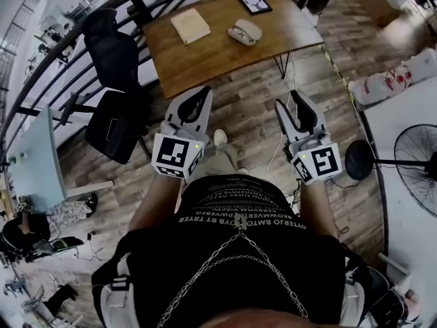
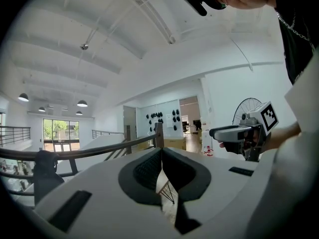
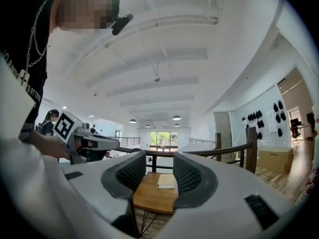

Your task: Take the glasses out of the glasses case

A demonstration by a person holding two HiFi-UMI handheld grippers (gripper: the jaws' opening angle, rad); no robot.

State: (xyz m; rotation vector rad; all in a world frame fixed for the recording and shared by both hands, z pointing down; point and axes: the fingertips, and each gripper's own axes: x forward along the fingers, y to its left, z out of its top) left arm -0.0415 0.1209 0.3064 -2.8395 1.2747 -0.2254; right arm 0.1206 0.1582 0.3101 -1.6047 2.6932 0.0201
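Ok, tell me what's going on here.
A person stands back from the wooden table, a gripper in each hand at waist height. The left gripper has its jaws together on nothing; the right gripper has its jaws apart and empty. The glasses case lies untouched on the table, apparently closed, beside a notepad and a tablet.

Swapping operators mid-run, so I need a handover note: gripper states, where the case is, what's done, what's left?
Left gripper: shut, tips touching, nothing held.
Right gripper: open, empty.
Both are held in front of the body, well short of the wooden table.
Glasses case: on the table, right of a notebook and near a tablet. It looks closed and no glasses are visible. Neither gripper is touching it.
Done: nothing yet.
Left: step up to the table, open the case, take the glasses out.
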